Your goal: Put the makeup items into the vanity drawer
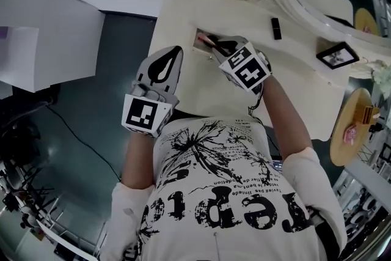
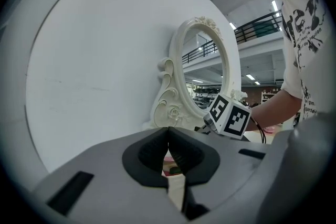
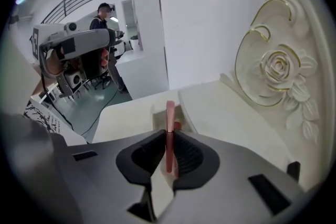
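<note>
My right gripper (image 1: 216, 46) is shut on a slim pink makeup stick (image 3: 170, 113), which pokes out past the fingertips (image 3: 169, 132). The stick hangs over the open drawer (image 1: 197, 34) set in the cream vanity top (image 1: 244, 12); something pink and red lies inside it. My left gripper (image 1: 173, 53) hovers just left of the vanity's edge, shut with nothing between its pads (image 2: 168, 129). The left gripper view shows the right gripper's marker cube (image 2: 230, 115) in front of the oval mirror (image 2: 207, 68). A black lipstick (image 1: 276, 28) lies on the vanity top.
An ornate mirror frame with a carved rose (image 3: 278, 68) rises at the back of the vanity. A small picture frame (image 1: 337, 55) stands on the top's right part. A round wooden stool (image 1: 351, 125) is at the right, a white box (image 1: 43, 40) at the left.
</note>
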The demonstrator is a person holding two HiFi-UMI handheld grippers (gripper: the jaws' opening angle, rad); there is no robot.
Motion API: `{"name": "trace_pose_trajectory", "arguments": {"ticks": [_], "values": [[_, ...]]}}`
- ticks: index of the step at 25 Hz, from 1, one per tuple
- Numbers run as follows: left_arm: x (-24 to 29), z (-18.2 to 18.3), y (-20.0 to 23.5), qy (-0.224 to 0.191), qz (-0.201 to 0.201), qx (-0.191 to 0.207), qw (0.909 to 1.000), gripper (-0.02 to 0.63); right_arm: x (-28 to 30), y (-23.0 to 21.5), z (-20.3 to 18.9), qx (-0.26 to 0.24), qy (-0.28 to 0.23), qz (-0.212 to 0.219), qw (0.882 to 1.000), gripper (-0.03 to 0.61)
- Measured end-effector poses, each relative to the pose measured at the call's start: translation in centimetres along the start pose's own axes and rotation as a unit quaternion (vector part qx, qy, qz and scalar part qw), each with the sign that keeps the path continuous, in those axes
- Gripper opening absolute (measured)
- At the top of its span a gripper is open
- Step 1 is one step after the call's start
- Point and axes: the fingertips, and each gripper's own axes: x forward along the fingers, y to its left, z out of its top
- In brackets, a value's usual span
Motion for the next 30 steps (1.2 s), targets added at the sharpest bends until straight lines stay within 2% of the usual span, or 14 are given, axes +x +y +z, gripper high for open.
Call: {"name": "trace_pose_trajectory", "arguments": {"ticks": [5, 6, 7, 8, 14, 18, 22, 24, 27, 30], "values": [[-0.7, -0.5, 1.0, 0.002, 0.008, -0.006, 0.9999, 0.014, 1.3, -0.3, -0.3, 0.005, 0.017, -0.021, 1.000, 0.070], [-0.7, -0.6, 1.1, 0.001, 0.007, -0.006, 1.0000, 0.014, 1.4, -0.4, -0.3, 0.011, 0.017, -0.022, 1.000, 0.115], [-0.6, -0.6, 1.1, 0.000, 0.006, -0.007, 1.0000, 0.014, 1.4, -0.4, -0.4, 0.017, 0.014, -0.019, 1.000, 0.202], [-0.5, -0.5, 1.0, 0.000, 0.004, -0.007, 1.0000, 0.014, 1.2, -0.4, -0.4, 0.024, 0.009, -0.017, 1.000, 0.223], [0.6, 0.6, -0.2, -0.009, -0.017, 0.000, 0.9998, 0.014, -1.6, -1.2, 0.1, 0.046, -0.030, -0.039, 0.998, 0.229], [1.8, 1.9, -1.6, -0.021, -0.039, 0.011, 0.9990, 0.014, -4.9, -2.2, 0.9, 0.062, -0.084, -0.064, 0.992, 0.203], [2.7, 3.3, -3.5, -0.028, -0.058, 0.021, 0.9977, 0.014, -9.8, -3.3, 1.9, 0.082, -0.168, -0.105, 0.977, 0.168], [3.2, 4.0, -4.5, -0.031, -0.068, 0.027, 0.9968, 0.014, -12.6, -3.9, 2.1, 0.092, -0.209, -0.131, 0.965, 0.137], [4.0, 5.1, -5.9, -0.039, -0.081, 0.039, 0.9953, 0.014, -16.7, -4.8, 1.7, 0.098, -0.257, -0.178, 0.945, 0.037], [4.5, 6.5, -7.0, -0.047, -0.089, 0.044, 0.9939, 0.014, -20.6, -5.2, 1.2, 0.100, -0.288, -0.222, 0.926, 0.015]]}}
